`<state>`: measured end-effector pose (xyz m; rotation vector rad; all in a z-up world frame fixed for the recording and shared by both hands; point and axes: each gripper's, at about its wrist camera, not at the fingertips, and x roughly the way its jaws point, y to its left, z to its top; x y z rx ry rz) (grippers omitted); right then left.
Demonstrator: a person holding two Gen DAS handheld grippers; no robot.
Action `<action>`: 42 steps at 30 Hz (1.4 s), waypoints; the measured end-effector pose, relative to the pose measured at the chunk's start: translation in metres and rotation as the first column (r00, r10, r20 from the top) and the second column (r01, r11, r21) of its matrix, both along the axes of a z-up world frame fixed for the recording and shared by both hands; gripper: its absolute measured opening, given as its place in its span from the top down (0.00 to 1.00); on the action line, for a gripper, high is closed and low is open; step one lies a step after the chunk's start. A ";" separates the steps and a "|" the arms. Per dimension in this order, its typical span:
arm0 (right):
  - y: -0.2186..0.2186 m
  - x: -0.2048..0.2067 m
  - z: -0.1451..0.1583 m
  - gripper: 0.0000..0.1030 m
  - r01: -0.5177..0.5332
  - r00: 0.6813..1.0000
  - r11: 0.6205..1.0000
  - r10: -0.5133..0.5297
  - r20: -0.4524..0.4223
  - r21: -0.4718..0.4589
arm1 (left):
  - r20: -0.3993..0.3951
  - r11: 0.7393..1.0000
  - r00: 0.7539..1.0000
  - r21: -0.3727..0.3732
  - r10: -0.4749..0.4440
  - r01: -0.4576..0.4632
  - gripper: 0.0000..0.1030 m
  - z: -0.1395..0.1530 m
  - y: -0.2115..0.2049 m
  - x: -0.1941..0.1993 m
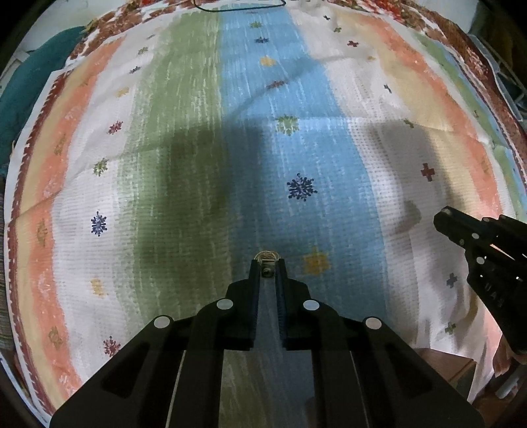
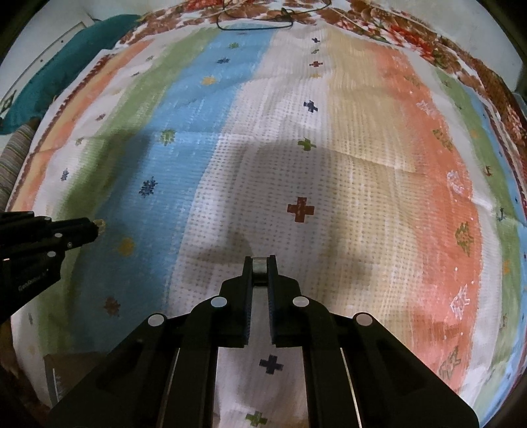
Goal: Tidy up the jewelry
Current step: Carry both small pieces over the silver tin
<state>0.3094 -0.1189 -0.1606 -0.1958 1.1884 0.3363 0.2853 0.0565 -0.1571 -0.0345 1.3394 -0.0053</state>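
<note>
My left gripper (image 1: 267,263) is shut on a small gold ring (image 1: 267,256) with a round ornate top, held just above the striped cloth (image 1: 184,138). The ring also shows in the right wrist view (image 2: 99,224) at the tip of the left gripper (image 2: 94,228). My right gripper (image 2: 259,261) is shut on a small grey metal band (image 2: 259,268), held above the white stripe of the cloth (image 2: 329,177). In the left wrist view the right gripper (image 1: 444,219) enters from the right edge.
The cloth has green, blue, white, beige and orange stripes with small cross and star motifs. A thin black cord (image 2: 253,24) lies looped at the far edge. A teal cushion (image 2: 66,62) lies beyond the cloth's far left corner.
</note>
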 end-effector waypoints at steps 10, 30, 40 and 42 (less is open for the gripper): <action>-0.006 -0.016 0.016 0.91 0.010 1.000 1.000 -0.010 0.023 0.028 | 0.045 1.000 0.999 -0.008 -0.008 0.008 0.91 0.025 -0.010 -0.022; -0.012 -0.053 0.063 0.91 -0.006 0.994 0.995 -0.005 0.110 0.103 | 0.191 0.997 0.981 -0.064 -0.021 0.033 0.91 0.092 -0.026 -0.061; -0.013 -0.073 0.076 0.91 -0.024 0.991 0.992 0.007 0.137 0.123 | 0.238 0.994 0.971 -0.090 -0.034 0.057 0.91 0.114 -0.032 -0.083; -0.013 -0.078 0.079 0.91 -0.026 0.990 0.992 0.008 0.144 0.127 | 0.248 0.994 0.968 -0.097 -0.033 0.059 0.91 0.117 -0.032 -0.087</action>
